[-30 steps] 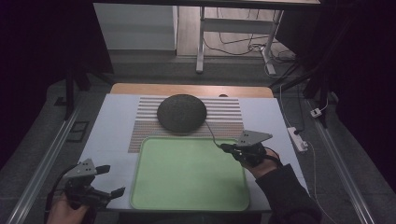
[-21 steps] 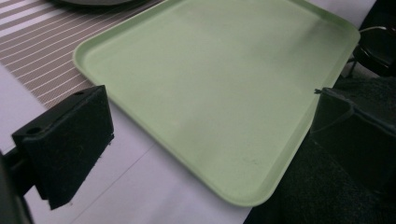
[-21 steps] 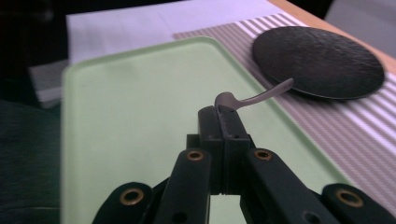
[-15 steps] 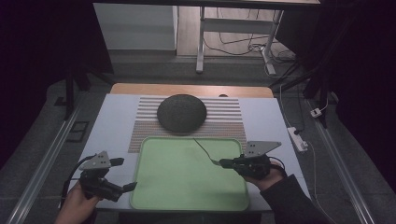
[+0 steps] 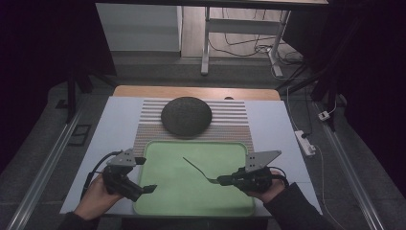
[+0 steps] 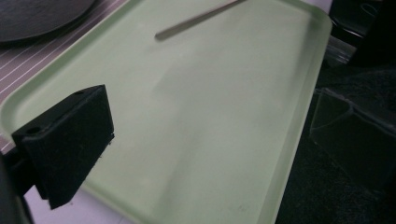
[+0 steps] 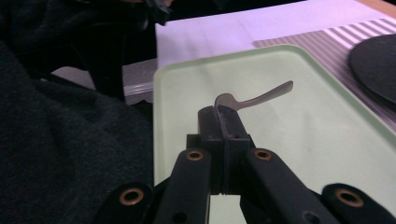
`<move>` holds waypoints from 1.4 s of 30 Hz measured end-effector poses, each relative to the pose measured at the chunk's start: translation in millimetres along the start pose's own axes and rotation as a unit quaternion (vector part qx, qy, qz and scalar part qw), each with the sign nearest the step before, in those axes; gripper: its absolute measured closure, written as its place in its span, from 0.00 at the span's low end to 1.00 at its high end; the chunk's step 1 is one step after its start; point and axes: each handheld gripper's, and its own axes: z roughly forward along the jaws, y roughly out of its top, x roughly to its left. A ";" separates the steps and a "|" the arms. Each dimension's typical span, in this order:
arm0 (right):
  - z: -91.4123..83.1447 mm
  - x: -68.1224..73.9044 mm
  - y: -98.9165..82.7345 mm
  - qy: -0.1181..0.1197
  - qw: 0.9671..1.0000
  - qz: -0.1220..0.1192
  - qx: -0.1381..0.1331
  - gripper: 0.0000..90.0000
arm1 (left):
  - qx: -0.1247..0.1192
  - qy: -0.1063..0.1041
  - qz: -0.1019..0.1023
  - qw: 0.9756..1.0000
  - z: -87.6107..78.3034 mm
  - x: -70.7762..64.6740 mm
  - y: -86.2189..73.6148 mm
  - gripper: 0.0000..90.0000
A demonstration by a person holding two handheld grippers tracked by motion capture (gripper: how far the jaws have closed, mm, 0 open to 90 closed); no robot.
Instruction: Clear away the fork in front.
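Your right gripper (image 5: 221, 180) sits over the near-right part of the green tray (image 5: 158, 211), jaws clamped on the bowl end of a metal spoon (image 5: 197, 170); in the right gripper view (image 7: 223, 119) the jaws are pressed together w/ the spoon (image 7: 254, 99) sticking out beyond the tips. The handle runs up-left above the tray surface. Your left gripper (image 5: 143, 175) is at the tray's near-left edge, jaws wide apart, nothing between them; one jaw pad (image 6: 70, 140) shows at the rim. A dark round plate (image 5: 186, 115) lies on the striped mat (image 5: 234, 125), beyond the tray on the table (image 5: 273, 120).
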 end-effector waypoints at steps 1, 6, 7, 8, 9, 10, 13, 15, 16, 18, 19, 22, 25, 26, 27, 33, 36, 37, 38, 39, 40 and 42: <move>1.9 1.1 0.8 0.005 1.000 -0.002 0.000 1.00 | 0.004 -0.005 0.007 1.000 2.7 -0.3 2.6 0.00; 9.7 5.4 4.4 0.034 0.999 -0.004 -0.002 1.00 | 0.018 -0.026 0.035 0.999 14.9 -2.7 14.5 0.00; 11.1 6.1 5.1 0.038 0.999 -0.006 -0.001 1.00 | 0.023 -0.029 0.044 0.998 17.0 -3.0 16.9 0.00; 12.3 6.7 5.8 0.042 0.999 -0.006 -0.001 1.00 | 0.027 -0.032 0.054 0.998 19.0 -3.3 19.4 0.00; 13.7 7.3 6.3 0.046 0.999 -0.005 -0.002 1.00 | 0.030 -0.035 0.063 0.997 21.4 -4.1 22.0 0.00; 14.7 7.6 7.0 0.051 0.999 -0.006 0.000 1.00 | 0.034 -0.038 0.073 0.996 23.9 -4.9 24.6 0.00; 18.2 9.0 9.0 0.064 0.998 -0.008 0.000 1.00 | 0.040 -0.050 0.090 0.994 31.7 -6.6 32.9 0.00; 20.7 10.1 10.5 0.072 0.997 -0.010 -0.001 1.00 | 0.044 -0.062 0.097 0.992 36.9 -6.8 38.6 0.00; 21.8 10.5 11.3 0.076 0.997 -0.012 -0.001 1.00 | 0.046 -0.067 0.100 0.992 39.5 -6.9 41.4 0.00; 23.5 11.7 12.9 0.085 0.996 -0.013 0.000 1.00 | 0.051 -0.076 0.111 0.990 44.5 -6.9 47.2 0.00; 24.5 12.5 13.6 0.088 0.996 -0.013 -0.001 1.00 | 0.054 -0.080 0.117 0.988 46.7 -6.3 50.3 0.00; 26.4 13.6 15.7 0.098 0.995 -0.019 -0.001 1.00 | 0.054 -0.092 0.131 0.986 52.3 -6.0 58.2 0.03; 27.6 14.4 17.0 0.107 0.994 -0.021 -0.002 1.00 | 0.061 -0.103 0.154 0.981 57.1 -6.7 64.2 0.08; 27.8 14.5 17.3 0.108 0.994 -0.021 -0.002 1.00 | 0.063 -0.112 0.164 0.978 58.3 -7.0 65.7 0.13; 28.0 14.6 17.5 0.108 0.994 -0.023 -0.001 1.00 | 0.065 -0.117 0.174 0.976 59.6 -7.8 67.1 0.16; 28.2 15.2 18.1 0.111 0.993 -0.027 0.005 1.00 | 0.081 -0.146 0.213 0.963 64.1 -11.6 69.5 0.39; 28.1 14.5 17.8 0.113 0.993 -0.026 0.004 1.00 | 0.090 -0.164 0.223 0.957 63.5 -11.8 68.7 0.48; 27.9 14.6 18.0 0.114 0.993 -0.025 0.003 1.00 | 0.092 -0.169 0.225 0.955 63.5 -12.0 68.0 0.50; 27.5 14.5 18.3 0.114 0.993 -0.024 0.001 1.00 | 0.095 -0.173 0.231 0.953 63.3 -12.1 67.4 0.53; 26.9 14.4 18.5 0.114 0.993 -0.022 -0.001 1.00 | 0.094 -0.172 0.233 0.952 63.5 -12.5 66.5 0.54; 26.4 14.1 18.7 0.116 0.993 -0.022 -0.002 1.00 | 0.099 -0.173 0.238 0.950 63.5 -12.1 66.2 0.56; 25.6 13.4 18.8 0.119 0.993 -0.020 -0.006 1.00 | 0.101 -0.175 0.244 0.949 64.6 -12.4 64.8 0.61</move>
